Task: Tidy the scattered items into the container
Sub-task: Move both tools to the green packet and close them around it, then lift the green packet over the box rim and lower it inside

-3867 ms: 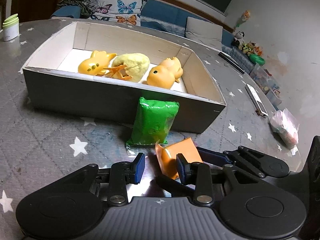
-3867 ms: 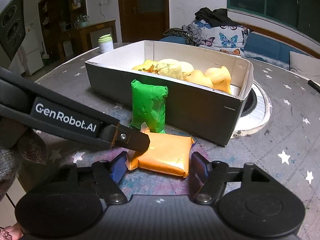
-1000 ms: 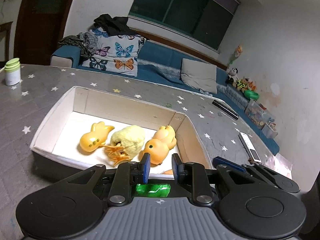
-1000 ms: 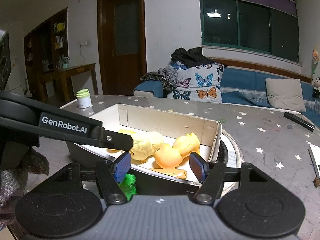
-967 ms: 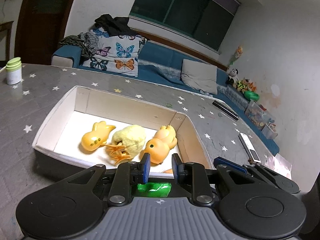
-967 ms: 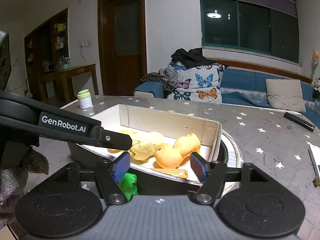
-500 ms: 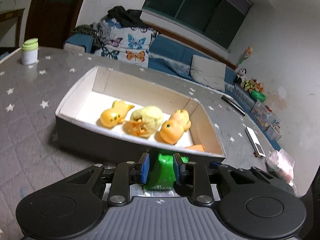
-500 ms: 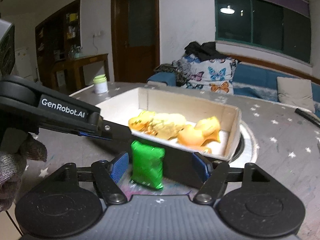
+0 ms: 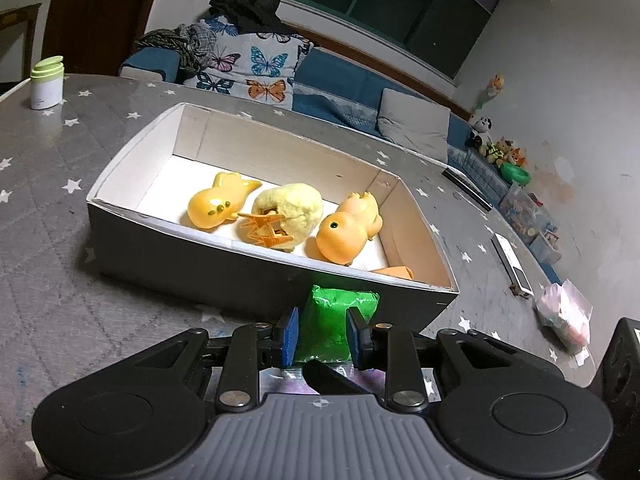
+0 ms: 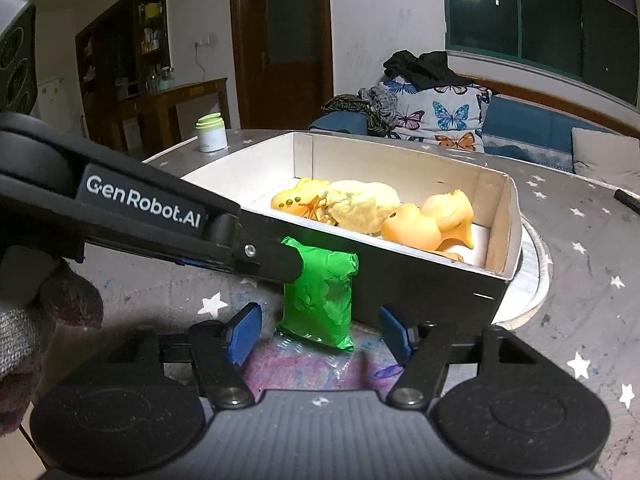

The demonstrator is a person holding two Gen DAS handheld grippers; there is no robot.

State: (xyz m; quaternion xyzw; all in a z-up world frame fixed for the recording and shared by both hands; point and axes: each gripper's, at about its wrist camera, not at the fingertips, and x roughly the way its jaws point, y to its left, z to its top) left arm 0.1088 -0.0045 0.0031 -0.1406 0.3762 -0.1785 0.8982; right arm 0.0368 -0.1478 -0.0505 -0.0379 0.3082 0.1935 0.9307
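A: The green pack (image 10: pixel 320 296) stands upright on the worktop (image 9: pixel 52 280), leaning against the box (image 9: pixel 192 256) at its near wall. It looks like the last loose item in view; the toys (image 9: pixel 280 216) lie inside the box.

B: So how do you take it cleanly?

A: Your left hand-held gripper (image 9: pixel 320 338) has the pack between its pads. The jaws are narrow, yet the pads do not seem to press on it. Close squarely on the middle of the pack. The wrapping looks soft and slippery, so squeeze until it dents a little, then lift straight up above the box's rim before you carry it over.

B: And the other hand?

A: Your right hand-held gripper (image 10: pixel 320 336) sits just in front of the pack, jaws fairly wide and closing, with nothing pressed between the pads. The pack lies ahead of the fingertips, not quite between them. One grip is enough, I judge; hold the right one back so the two don't collide.

B: Where should it land?

A: Drop it in the free floor at the box's left end.
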